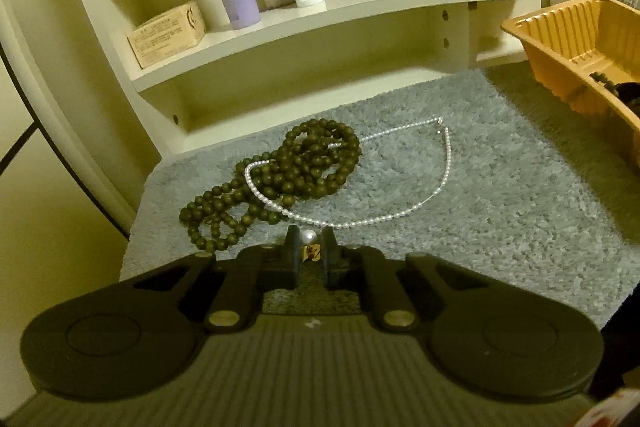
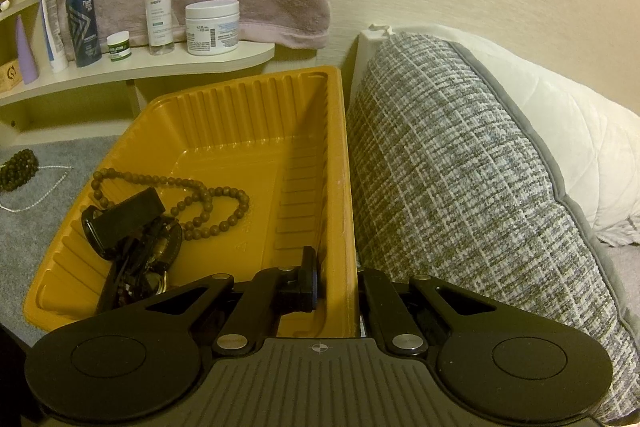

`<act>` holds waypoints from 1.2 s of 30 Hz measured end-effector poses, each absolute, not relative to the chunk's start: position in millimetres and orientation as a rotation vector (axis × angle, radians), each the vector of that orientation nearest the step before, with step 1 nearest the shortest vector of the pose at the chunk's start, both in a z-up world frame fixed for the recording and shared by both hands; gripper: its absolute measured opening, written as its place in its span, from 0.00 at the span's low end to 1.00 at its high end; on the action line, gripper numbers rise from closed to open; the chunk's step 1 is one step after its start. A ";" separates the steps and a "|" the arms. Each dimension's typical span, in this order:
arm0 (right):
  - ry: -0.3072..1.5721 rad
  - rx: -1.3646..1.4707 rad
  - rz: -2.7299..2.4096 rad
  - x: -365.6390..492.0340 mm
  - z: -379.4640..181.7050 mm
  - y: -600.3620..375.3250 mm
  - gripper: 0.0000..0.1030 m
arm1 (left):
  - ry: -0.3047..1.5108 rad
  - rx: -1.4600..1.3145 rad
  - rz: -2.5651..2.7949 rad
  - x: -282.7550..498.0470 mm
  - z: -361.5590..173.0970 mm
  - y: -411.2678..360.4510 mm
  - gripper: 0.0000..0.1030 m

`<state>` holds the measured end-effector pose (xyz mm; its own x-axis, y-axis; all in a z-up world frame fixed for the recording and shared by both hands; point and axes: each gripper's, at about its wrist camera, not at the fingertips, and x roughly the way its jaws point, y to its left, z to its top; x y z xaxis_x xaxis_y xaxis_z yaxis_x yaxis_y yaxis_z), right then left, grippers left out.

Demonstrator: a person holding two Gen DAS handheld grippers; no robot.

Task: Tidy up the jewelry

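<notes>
The left gripper (image 1: 309, 242) has its jaws almost closed, with a small pearl earring (image 1: 308, 237) between the tips. The white pearl shows at the top of the gap and a little gold bit hangs under it. The pads look like they pinch it, so this looks like a hold, low over the grey mat (image 1: 480, 195). The place to put it, the orange tray (image 1: 568, 39), lies far off to the right and a bit further back from this gripper, with open mat in between. So I think the next move is to lift and carry the earring to the right, over the tray's near wall, and let go inside. The earring is tiny and could slip out if the hold is loose. Just in front of the gripper lies the pearl necklace (image 1: 400, 215), a thin loop that runs away to the back right. One end of it lies across the dark beads (image 1: 296, 171), a big heap a little to the left. Both are near the tips, so a low sweep could snag them; lifting first looks safer. The right gripper (image 2: 336, 279) is closed on the tray's right wall, one finger (image 2: 306, 281) inside and the other outside, so it holds the tray in place. In the tray lie brown beads (image 2: 208, 203) and a black watch (image 2: 128, 223). Behind is a shelf (image 1: 360, 15) with bottles, and a pillow (image 2: 460, 167) touches the tray's right side.
</notes>
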<state>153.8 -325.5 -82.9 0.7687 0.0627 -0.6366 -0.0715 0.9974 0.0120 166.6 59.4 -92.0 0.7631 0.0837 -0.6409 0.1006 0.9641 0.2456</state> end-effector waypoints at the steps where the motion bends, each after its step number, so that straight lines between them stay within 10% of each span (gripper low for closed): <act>1: 0.690 -0.013 0.073 153.9 -83.0 -325.8 0.03 | 0.700 0.275 -0.011 165.1 -90.5 58.5 0.08; 36: 0.694 -0.005 0.078 153.1 -83.5 -326.0 0.03 | 0.534 0.329 -0.552 113.1 -39.0 -128.3 0.09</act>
<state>153.1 -326.0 -83.5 0.7662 0.0697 -0.6389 -0.0731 0.9971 0.0212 113.1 -128.3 -39.0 0.7218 -0.4071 -0.5597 0.5728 0.8053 0.1529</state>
